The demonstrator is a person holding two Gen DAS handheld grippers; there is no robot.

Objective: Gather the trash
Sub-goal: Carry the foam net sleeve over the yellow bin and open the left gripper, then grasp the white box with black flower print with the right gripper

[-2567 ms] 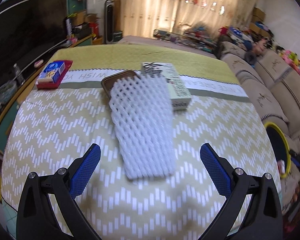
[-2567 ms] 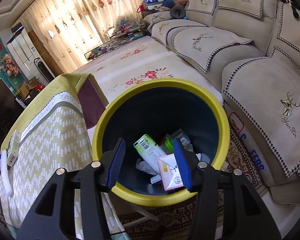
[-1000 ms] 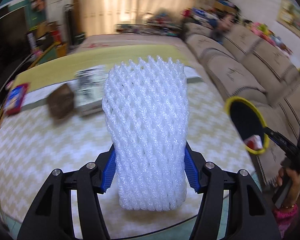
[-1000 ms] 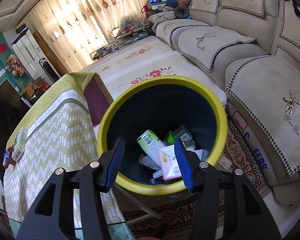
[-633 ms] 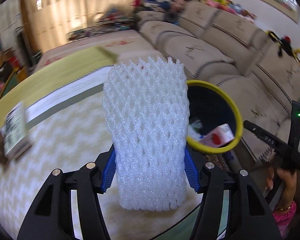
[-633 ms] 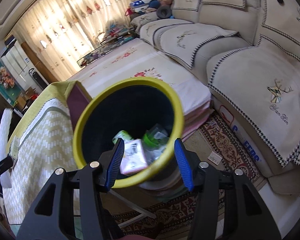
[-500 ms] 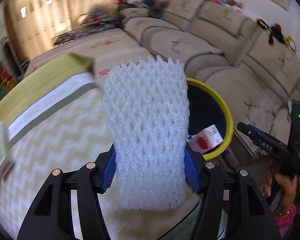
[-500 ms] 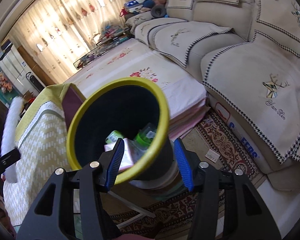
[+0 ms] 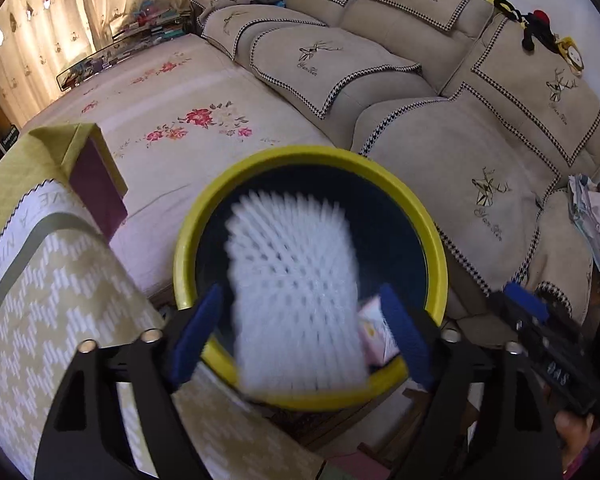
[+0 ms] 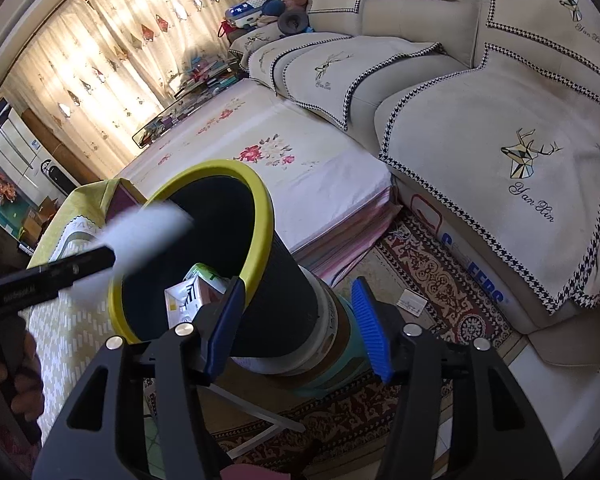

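Observation:
A white foam net sleeve point(image 9: 296, 292), blurred by motion, hangs over the mouth of the yellow-rimmed black bin point(image 9: 432, 240). My left gripper point(image 9: 300, 336) has its jaws parted, with gaps on both sides of the sleeve. In the right wrist view the sleeve point(image 10: 148, 236) shows at the bin's rim point(image 10: 260, 208), with the left gripper's black finger point(image 10: 52, 272) beside it. My right gripper point(image 10: 300, 328) is open beside the bin's black wall and holds nothing. A pink carton point(image 9: 376, 332) and other trash lie inside the bin.
The table with its yellow zigzag cloth point(image 9: 52, 300) is at the left, close against the bin. A beige sofa point(image 9: 500, 140) runs along the right. A flowered white mat point(image 9: 188, 112) and a patterned rug point(image 10: 440, 280) cover the floor.
My left gripper carried the sleeve from the table to above the bin and its jaws have opened off the sleeve. My right gripper has shifted right, beside the bin.

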